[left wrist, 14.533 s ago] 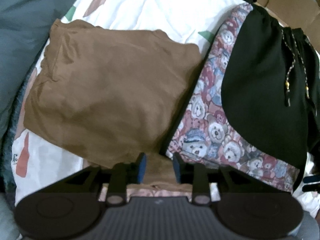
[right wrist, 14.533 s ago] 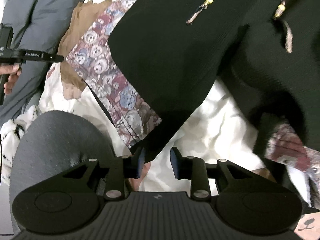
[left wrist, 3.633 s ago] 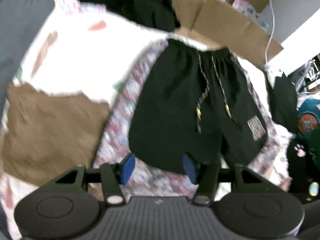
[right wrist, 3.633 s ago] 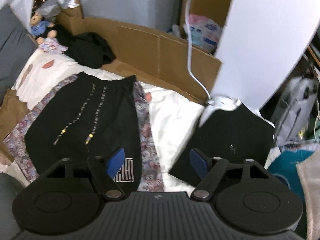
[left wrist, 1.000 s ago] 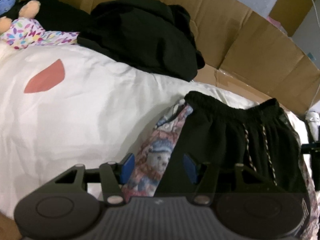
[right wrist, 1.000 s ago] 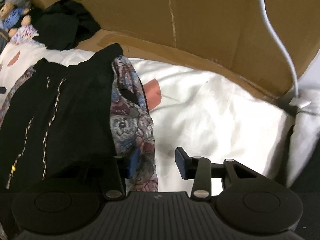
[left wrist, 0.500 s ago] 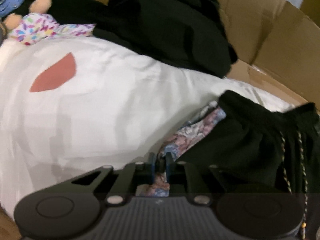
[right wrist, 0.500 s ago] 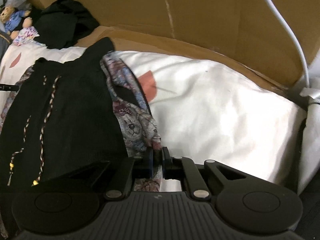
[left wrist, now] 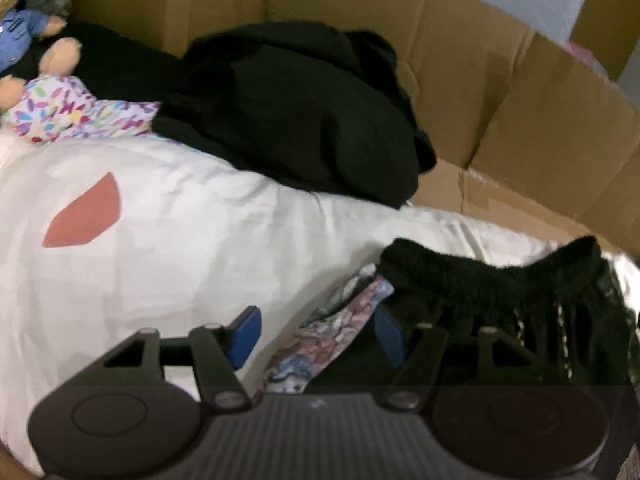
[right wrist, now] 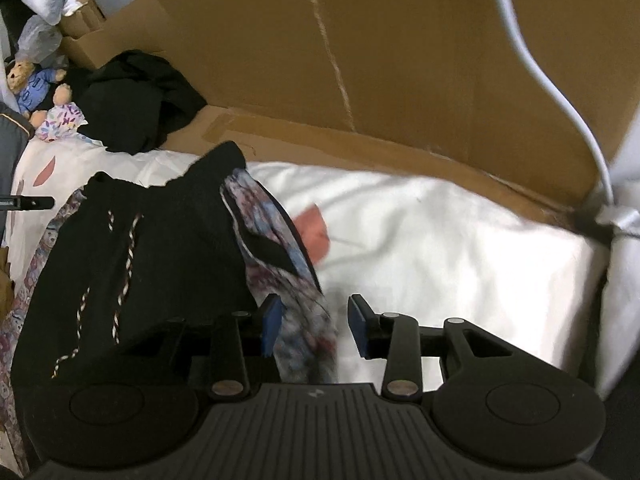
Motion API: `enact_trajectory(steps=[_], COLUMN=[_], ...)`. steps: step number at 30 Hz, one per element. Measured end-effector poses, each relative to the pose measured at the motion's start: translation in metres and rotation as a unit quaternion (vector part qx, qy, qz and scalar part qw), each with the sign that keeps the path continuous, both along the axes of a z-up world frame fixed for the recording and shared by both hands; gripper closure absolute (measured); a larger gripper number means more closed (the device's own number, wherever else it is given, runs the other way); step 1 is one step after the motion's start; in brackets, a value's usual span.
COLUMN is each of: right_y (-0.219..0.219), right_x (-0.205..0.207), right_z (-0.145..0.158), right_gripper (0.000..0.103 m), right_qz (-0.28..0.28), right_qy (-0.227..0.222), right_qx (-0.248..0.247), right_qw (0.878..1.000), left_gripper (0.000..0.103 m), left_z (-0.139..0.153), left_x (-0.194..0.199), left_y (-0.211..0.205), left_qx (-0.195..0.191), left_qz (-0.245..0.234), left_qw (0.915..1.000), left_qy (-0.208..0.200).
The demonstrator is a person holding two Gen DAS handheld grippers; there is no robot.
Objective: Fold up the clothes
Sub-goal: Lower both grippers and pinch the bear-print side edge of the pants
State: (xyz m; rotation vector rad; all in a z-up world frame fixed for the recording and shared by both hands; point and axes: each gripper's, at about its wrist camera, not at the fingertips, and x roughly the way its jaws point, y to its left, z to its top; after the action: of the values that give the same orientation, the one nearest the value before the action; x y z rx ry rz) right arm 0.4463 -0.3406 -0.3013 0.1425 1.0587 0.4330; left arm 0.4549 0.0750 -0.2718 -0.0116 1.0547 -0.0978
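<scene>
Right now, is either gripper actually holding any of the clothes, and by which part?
Neither. Both the left gripper and right gripper are opening, pads off the bear-print cloth, whose top edge lies loose between each pair of jaws.

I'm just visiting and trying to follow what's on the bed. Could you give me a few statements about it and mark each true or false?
1. The black shorts lie on a bear-print cloth. True.
2. The left gripper is clamped on the shorts. False: its jaws are opening, with the cloth's edge loose between them.
3. Cardboard stands behind the bed. True.
4. The bedsheet is plain blue. False: it is white with reddish patches.
5. The right gripper has the cloth between its jaws. True; they are opening.
</scene>
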Motion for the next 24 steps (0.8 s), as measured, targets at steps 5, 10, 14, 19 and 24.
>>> enact_trajectory(steps=[5, 10, 14, 19, 24], right_y=[0.022, 0.048, 0.063, 0.071, 0.065], right_x=[0.015, 0.031, 0.041, 0.05, 0.057], right_z=[0.003, 0.002, -0.004, -0.014, -0.016], right_gripper=[0.062, 0.062, 0.062, 0.085, 0.091], right_qz=[0.007, 0.026, 0.051, 0.061, 0.052], right_qy=[-0.021, -0.038, -0.043, -0.038, -0.045], right_qx=[0.008, -0.003, -0.02, -0.05, -0.073], right_qw=[1.0, 0.999, 0.998, 0.996, 0.995], left_gripper=[0.037, 0.038, 0.064, 0.094, 0.094], left_z=[-0.009, -0.02, -0.029, -0.034, -0.037], left_x=[0.003, 0.006, 0.01, 0.013, 0.019], left_y=[-0.008, -0.016, -0.01, -0.003, 0.001], left_qx=[-0.019, -0.008, -0.012, -0.008, 0.018], left_qz=[-0.015, -0.033, -0.026, -0.028, -0.015], left_qw=[0.9997, 0.9994, 0.9996, 0.9995, 0.9997], left_qy=[-0.004, -0.007, 0.003, 0.009, 0.01])
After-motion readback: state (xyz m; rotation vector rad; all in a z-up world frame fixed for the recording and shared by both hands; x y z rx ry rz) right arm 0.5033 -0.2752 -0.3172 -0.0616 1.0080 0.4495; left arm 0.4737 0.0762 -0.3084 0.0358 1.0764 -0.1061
